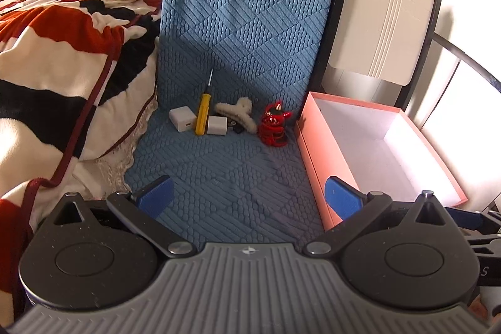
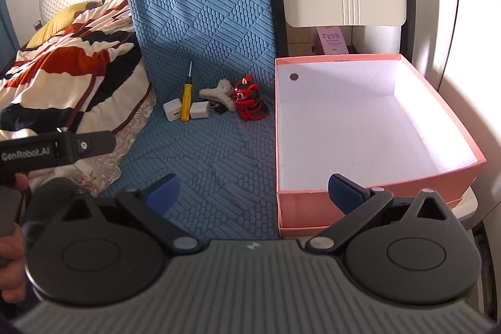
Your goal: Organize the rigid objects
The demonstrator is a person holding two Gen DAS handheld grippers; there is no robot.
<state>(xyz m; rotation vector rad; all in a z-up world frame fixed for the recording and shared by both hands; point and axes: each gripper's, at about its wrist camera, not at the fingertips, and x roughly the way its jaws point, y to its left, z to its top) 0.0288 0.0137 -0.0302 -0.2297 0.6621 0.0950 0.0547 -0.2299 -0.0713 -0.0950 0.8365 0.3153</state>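
Rigid objects lay in a small cluster at the centre of both frames, on blue textured fabric (image 1: 238,171): two white chargers (image 1: 182,118), a yellow-handled screwdriver (image 1: 203,114), a fuzzy cream hair claw (image 1: 236,112) and a red figurine (image 1: 273,123). To their right, the pink box (image 2: 372,199) with its white interior held nothing, so no sorting looked done. The left gripper (image 1: 249,196) and right gripper (image 2: 255,193) both hung spread apart, holding nothing, well short of the cluster.
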